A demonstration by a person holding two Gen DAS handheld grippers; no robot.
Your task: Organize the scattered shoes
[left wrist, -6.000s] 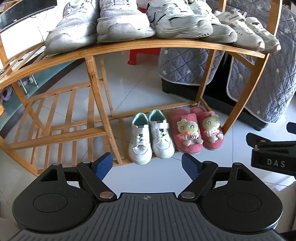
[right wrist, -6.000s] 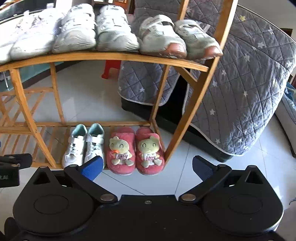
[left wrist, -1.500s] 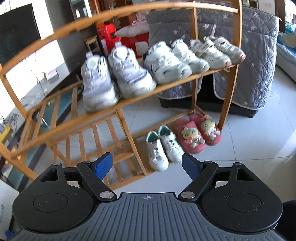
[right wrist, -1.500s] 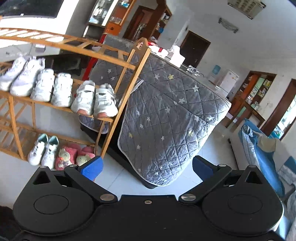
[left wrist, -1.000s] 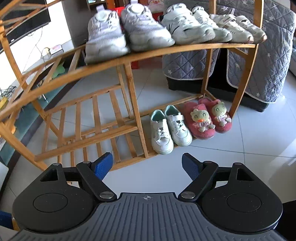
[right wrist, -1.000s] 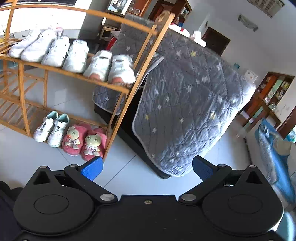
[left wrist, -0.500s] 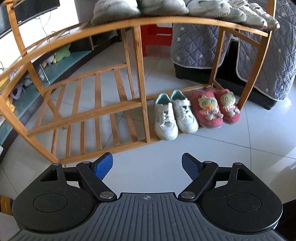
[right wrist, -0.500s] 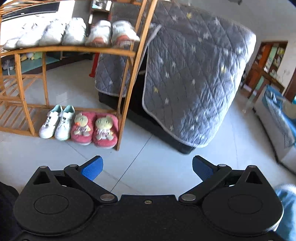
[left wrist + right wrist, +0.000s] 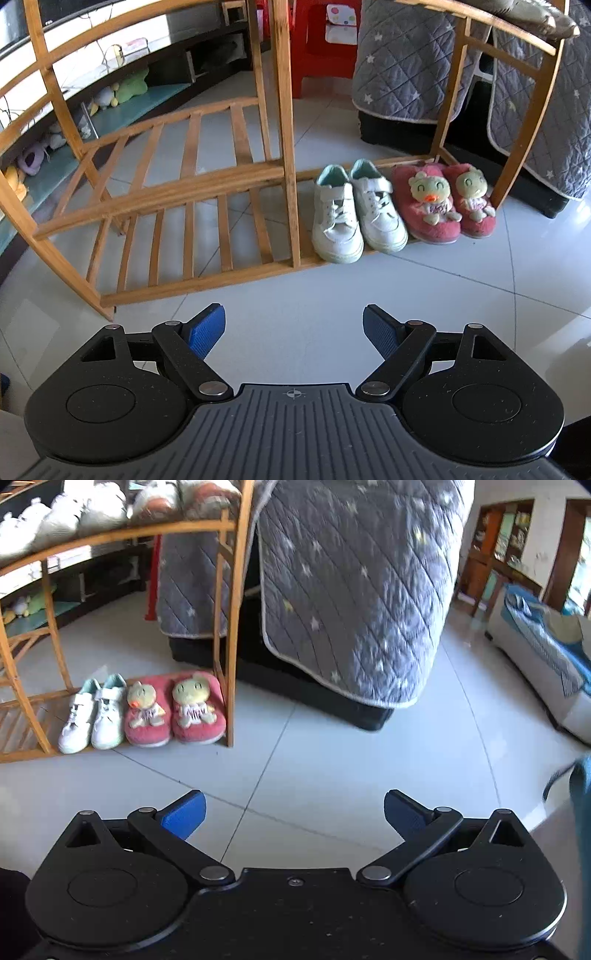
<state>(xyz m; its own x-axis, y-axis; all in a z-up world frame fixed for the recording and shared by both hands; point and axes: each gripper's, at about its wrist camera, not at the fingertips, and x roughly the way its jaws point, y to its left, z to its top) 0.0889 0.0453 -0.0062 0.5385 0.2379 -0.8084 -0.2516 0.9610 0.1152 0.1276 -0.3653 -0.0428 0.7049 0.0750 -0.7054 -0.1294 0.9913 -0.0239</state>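
Both sets of jaws stand wide apart with nothing between them: the left gripper hangs over bare floor tile in front of the rack, the right gripper over tile further out. At the right end of the rack's bottom shelf, the white sneakers sit side by side, the pink slippers just beside them against the end post. No loose shoe shows, so the sound move, I think, is scanning the floor before reaching, and approaching any shoe toe-on, clear of the posts.

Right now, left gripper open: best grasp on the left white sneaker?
Probably across the heel collar of the left white sneaker, left gripper descending from above: the opening faces up, its pair crowds its right side, a rack post its left.
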